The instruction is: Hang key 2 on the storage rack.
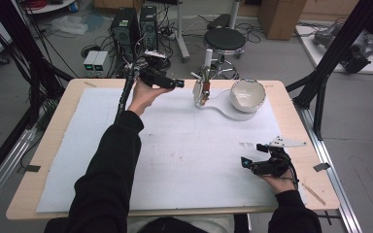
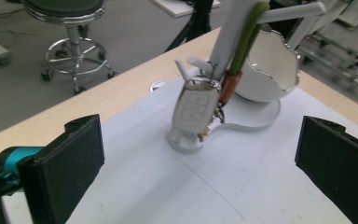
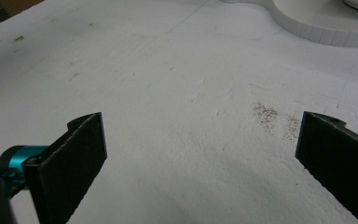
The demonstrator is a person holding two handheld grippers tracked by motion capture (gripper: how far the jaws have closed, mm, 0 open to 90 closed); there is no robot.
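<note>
Toward the table's far edge a white stand (image 1: pixel 223 110) carries a cracked-egg-shaped bowl (image 1: pixel 247 95), its inside apparently bare; a car key (image 2: pixel 195 108) hangs from the stand's post just beside it; the left gripper (image 1: pixel 167 81) hovers near the key, jaws spread wide; the right gripper (image 1: pixel 257 162) rests well apart on the white mat (image 1: pixel 184 155), jaws likewise spread, holding nothing.

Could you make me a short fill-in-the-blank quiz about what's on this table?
1. The car key fob hangs from a white ____.
2. The white bowl has a jagged rim, like a cracked ____.
3. The left gripper has its jaws ____.
4. The right gripper holds ____.

Missing words: stand; eggshell; open; nothing
</note>
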